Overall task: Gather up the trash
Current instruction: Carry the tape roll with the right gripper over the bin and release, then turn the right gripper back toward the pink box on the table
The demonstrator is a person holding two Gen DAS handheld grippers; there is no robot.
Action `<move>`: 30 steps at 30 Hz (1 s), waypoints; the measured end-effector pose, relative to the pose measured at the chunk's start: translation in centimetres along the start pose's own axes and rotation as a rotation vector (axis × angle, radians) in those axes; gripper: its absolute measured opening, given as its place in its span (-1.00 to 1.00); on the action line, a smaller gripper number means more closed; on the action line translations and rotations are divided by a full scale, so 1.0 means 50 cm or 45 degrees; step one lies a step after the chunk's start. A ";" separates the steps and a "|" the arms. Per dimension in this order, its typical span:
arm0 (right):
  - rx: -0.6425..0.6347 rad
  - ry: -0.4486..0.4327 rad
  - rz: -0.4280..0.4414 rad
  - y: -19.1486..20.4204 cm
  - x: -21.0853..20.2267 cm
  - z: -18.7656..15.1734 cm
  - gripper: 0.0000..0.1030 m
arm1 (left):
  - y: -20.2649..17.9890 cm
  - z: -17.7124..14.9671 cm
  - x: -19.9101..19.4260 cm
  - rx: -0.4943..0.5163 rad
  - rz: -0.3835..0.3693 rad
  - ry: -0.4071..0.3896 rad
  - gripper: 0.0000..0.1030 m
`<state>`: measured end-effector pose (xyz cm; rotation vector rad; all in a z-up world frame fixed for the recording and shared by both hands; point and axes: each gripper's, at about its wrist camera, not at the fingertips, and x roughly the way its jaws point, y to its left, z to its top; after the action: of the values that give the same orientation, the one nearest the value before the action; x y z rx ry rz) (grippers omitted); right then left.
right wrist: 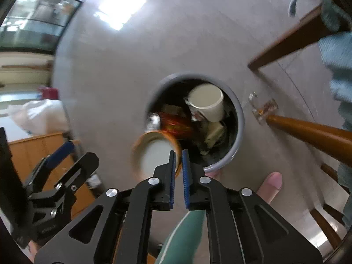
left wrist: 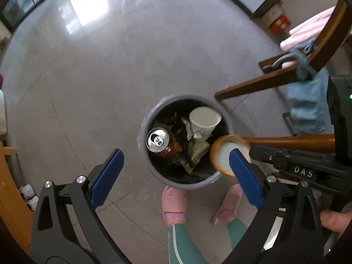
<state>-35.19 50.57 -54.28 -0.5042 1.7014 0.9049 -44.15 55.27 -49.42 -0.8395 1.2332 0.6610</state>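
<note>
A grey trash bin (left wrist: 151, 169) with a black liner stands on the floor below both grippers; it also shows in the right wrist view (right wrist: 238, 118). Inside lie a white paper cup (left wrist: 204, 118), a red drink can (left wrist: 160, 143) and crumpled wrappers (left wrist: 195, 154). My left gripper (left wrist: 176, 171) is open and empty above the bin's near side. My right gripper (right wrist: 178, 167) is nearly shut on the rim of an orange-rimmed paper cup (right wrist: 154, 154), held over the bin's edge. This cup also shows in the left wrist view (left wrist: 224, 154).
A wooden chair (left wrist: 275, 77) with blue cloth (left wrist: 308, 101) stands right of the bin. An orange-brown table leg (right wrist: 312, 134) reaches the floor near a clear wrapper (right wrist: 263, 109). My pink slippers (left wrist: 173, 204) are beside the bin. A wooden cabinet (right wrist: 39, 151) is at left.
</note>
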 end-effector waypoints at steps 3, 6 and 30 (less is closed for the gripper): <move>0.045 0.032 -0.011 -0.012 0.026 0.016 -0.18 | 0.004 -0.006 0.036 -0.011 0.006 0.050 0.80; 0.059 0.005 0.035 -0.009 -0.011 0.023 -0.13 | 0.002 -0.012 0.001 -0.017 -0.017 0.027 0.79; 0.202 -0.989 0.102 -0.329 -1.071 -0.211 0.09 | -0.671 0.099 -0.665 0.584 -0.309 -0.471 0.82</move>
<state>-12.82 26.27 -7.81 0.0399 1.0676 0.8610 -21.41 41.40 -10.11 -0.4459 0.8780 0.2981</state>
